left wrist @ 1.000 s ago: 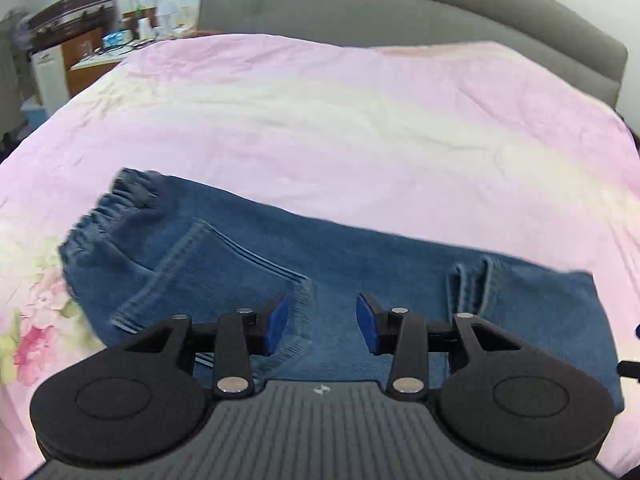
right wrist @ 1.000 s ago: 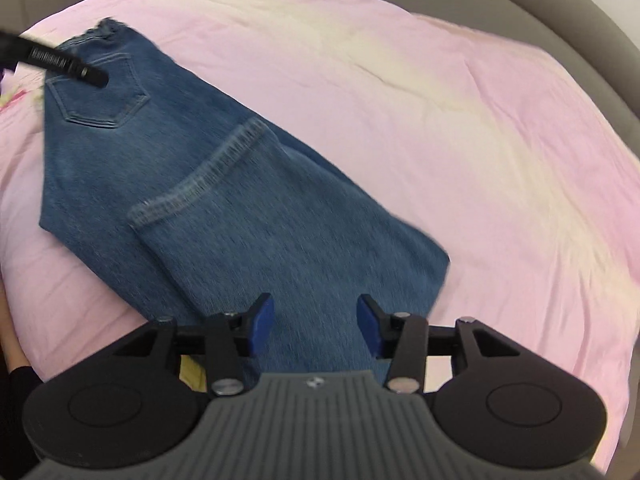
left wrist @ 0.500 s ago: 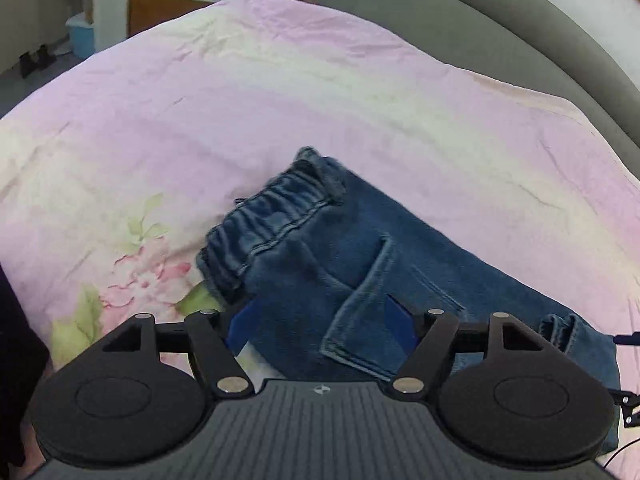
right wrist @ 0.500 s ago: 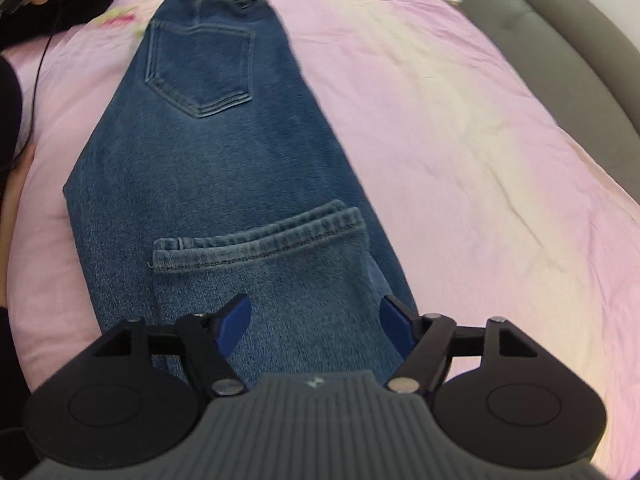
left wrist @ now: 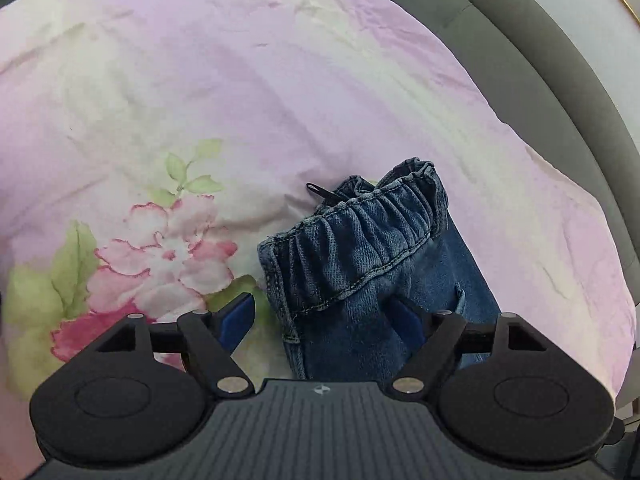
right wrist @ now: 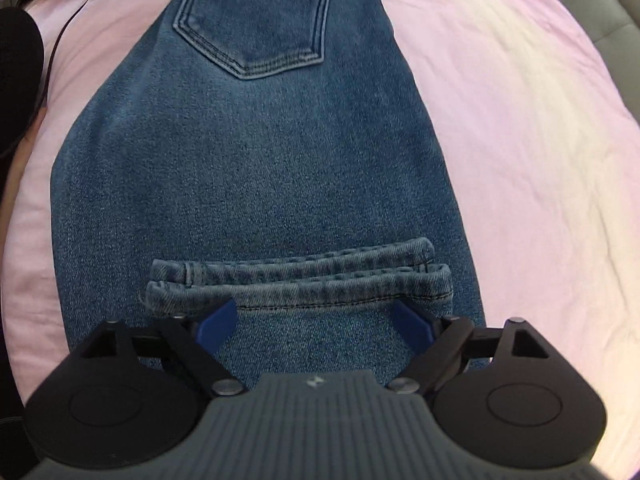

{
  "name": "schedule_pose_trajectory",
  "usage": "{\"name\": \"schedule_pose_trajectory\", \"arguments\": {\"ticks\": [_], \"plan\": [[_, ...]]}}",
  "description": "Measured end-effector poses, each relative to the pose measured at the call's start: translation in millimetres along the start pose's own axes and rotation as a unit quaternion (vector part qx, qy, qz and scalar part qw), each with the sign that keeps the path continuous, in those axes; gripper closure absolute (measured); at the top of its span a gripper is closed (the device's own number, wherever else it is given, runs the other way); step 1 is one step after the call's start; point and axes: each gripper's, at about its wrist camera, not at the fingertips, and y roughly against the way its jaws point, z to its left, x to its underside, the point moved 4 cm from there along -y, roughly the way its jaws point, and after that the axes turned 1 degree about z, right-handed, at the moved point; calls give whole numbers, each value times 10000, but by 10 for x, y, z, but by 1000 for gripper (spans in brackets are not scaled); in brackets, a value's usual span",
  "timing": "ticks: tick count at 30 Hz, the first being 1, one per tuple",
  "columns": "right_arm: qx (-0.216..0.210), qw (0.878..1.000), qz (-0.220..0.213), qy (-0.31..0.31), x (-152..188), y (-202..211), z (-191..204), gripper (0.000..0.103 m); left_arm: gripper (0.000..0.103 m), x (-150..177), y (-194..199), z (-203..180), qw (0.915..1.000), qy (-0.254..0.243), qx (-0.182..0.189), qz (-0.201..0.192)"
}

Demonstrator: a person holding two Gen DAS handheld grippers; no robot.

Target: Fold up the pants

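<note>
Blue denim pants point(right wrist: 256, 168) lie flat on the pink bedspread point(right wrist: 540, 160), folded once so the leg cuffs point(right wrist: 300, 284) rest on the thighs below the back pocket point(right wrist: 256, 20). My right gripper point(right wrist: 316, 326) is wide open, its blue pads on either side of the cuffs, just above the cloth. In the left wrist view the elastic waistband point(left wrist: 360, 232) of the pants stands bunched ahead. My left gripper point(left wrist: 326, 318) is wide open, astride the waistband's near corner; its right pad is over the denim, its left pad over the bedspread.
The bedspread has a pink flower print point(left wrist: 160, 248) left of the waistband. A grey padded headboard point(left wrist: 560, 60) curves along the right. A black cable point(right wrist: 52, 64) and a person's dark sleeve point(right wrist: 16, 68) lie at the left edge of the right wrist view.
Both grippers opened wider and moved in low. The left swung to the waistband end. The right came down over the folded cuffs.
</note>
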Motion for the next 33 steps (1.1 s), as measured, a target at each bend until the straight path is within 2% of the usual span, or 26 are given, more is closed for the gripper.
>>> {"name": "schedule_pose_trajectory", "arguments": {"ticks": [6, 8, 10, 16, 19, 22, 25, 29, 31, 33], "plan": [[-222, 9995, 179, -101, -46, -130, -50, 18, 3, 38, -216, 53, 9998, 34, 170, 36], [-283, 9992, 226, -140, -60, -167, -73, 17, 3, 46, -252, 58, 9998, 106, 188, 4], [-323, 9991, 217, -180, -59, -183, -87, 16, 16, 42, -248, 13, 9998, 64, 198, -13], [5, 9992, 286, -283, -43, -59, -51, 17, 39, 42, -66, -131, 9995, -222, -61, -226], [304, 9973, 298, -592, -18, 99, 2, 20, 48, 21, 135, -317, 9979, -432, 19, -484], [511, 9937, 258, -965, 150, 345, 58, 21, 56, 34, 423, -604, 9948, -665, 177, -753], [606, 9875, 207, -1443, 421, 652, 96, 21, 59, 105, 701, -1053, 9888, -1079, 265, -994], [680, 9688, 25, -2382, 875, 1025, 152, 21, 61, 302, 983, -1745, 9759, -1822, 334, -1158], [718, 9562, -67, -2838, 1093, 1204, 160, 21, 63, 479, 1105, -2130, 9674, -2201, 453, -1170], [715, 9436, -140, -3231, 1298, 1339, 132, 21, 63, 703, 1216, -2498, 9540, -2688, 450, -1248]]}}
